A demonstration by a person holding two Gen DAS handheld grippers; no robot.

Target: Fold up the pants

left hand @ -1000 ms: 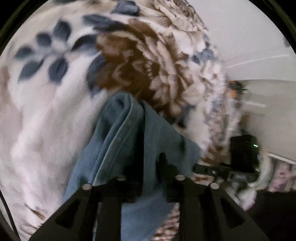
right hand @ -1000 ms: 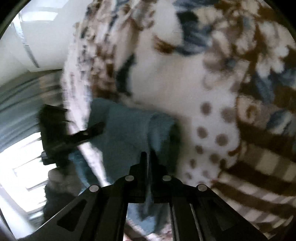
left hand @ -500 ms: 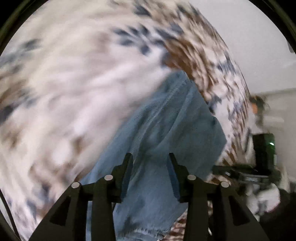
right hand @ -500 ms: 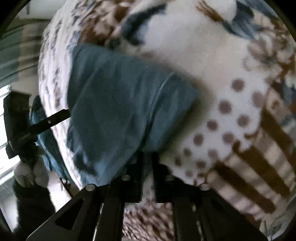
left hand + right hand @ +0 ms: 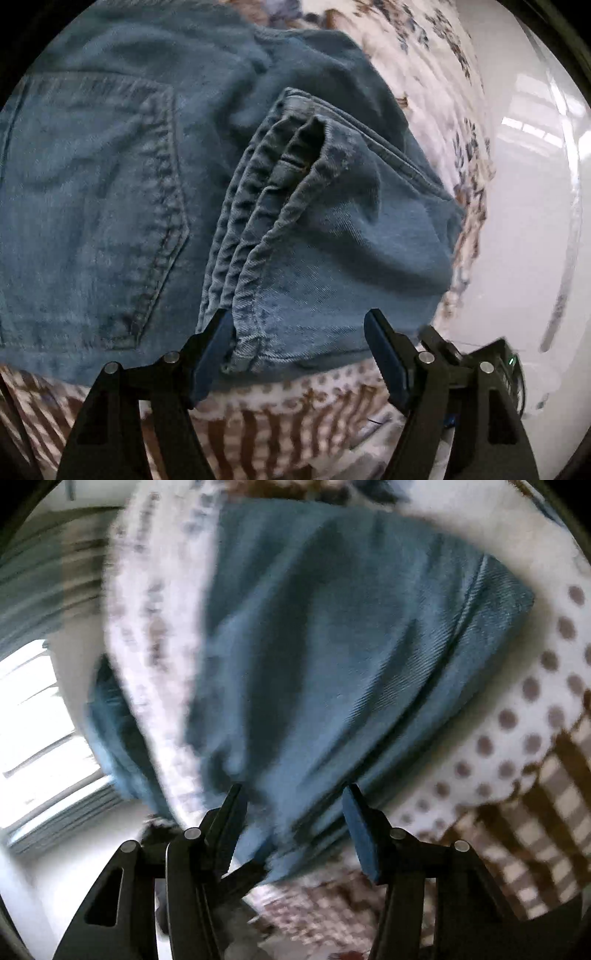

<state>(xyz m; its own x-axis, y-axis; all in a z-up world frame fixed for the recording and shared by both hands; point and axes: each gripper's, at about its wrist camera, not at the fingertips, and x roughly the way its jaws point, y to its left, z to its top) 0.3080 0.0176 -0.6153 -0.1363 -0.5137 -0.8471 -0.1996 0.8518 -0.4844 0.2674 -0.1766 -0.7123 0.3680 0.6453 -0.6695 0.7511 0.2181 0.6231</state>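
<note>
Folded jeans on patterned blanket

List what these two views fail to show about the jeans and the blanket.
- Left wrist view: the jeans run past the frame's left and top edges, so their full outline is cut off.
- Right wrist view: motion blur smears the jeans and blanket pattern; fold edges are unreadable.

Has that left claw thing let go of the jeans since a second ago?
Yes. The left gripper was clamped on the jeans; now its fingers stand apart and the denim lies folded on the patterned blanket.
</note>
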